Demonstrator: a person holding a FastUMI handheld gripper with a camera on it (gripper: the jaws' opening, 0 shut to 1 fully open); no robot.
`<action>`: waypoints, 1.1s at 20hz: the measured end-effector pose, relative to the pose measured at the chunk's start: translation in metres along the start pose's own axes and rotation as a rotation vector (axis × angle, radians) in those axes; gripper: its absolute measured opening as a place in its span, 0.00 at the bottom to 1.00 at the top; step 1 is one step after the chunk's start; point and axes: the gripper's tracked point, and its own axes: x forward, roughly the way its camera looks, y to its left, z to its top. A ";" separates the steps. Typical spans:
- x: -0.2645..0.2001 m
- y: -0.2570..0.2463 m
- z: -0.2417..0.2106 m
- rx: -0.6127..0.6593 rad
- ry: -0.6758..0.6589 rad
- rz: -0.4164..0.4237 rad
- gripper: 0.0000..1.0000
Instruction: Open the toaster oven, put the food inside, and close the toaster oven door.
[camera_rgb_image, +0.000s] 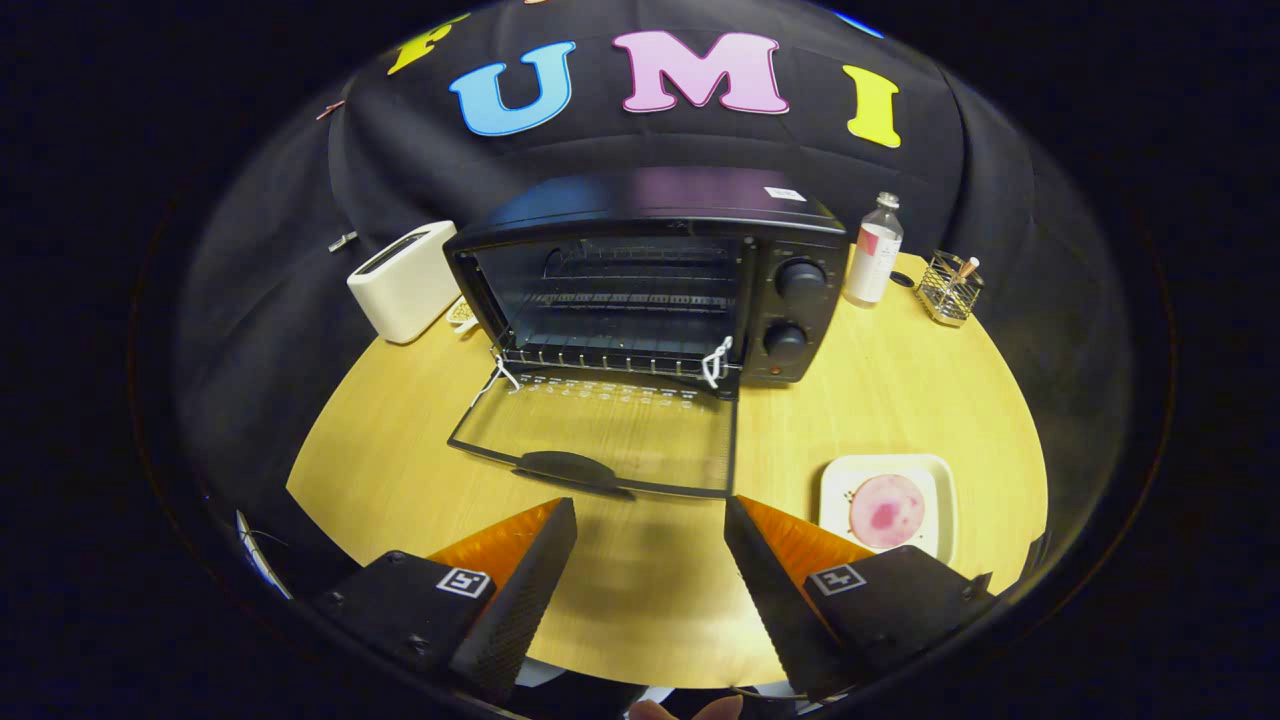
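Two fingers of my gripper (650, 570) stand spread apart, holding nothing, above bare tabletop (400, 440) just short of the lowered toaster oven door (600, 440). That door lies flat, so opening looks done; fetching the food is my judged next step. The pink round slice (886, 510) rests on a white square plate (935, 480) near the tabletop's right edge, just beyond my right finger. I should approach low and pinch the slice by its rim. Oven cavity (620, 300): wire rack, nothing else. The wire basket (948, 290) at the far right edge holds a pen-like item.
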 end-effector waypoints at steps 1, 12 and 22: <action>-0.004 -0.016 -0.003 -0.003 0.012 0.001 0.99; -0.030 -0.176 -0.034 0.058 0.208 0.012 0.99; 0.008 -0.286 -0.072 0.186 0.380 -0.042 0.96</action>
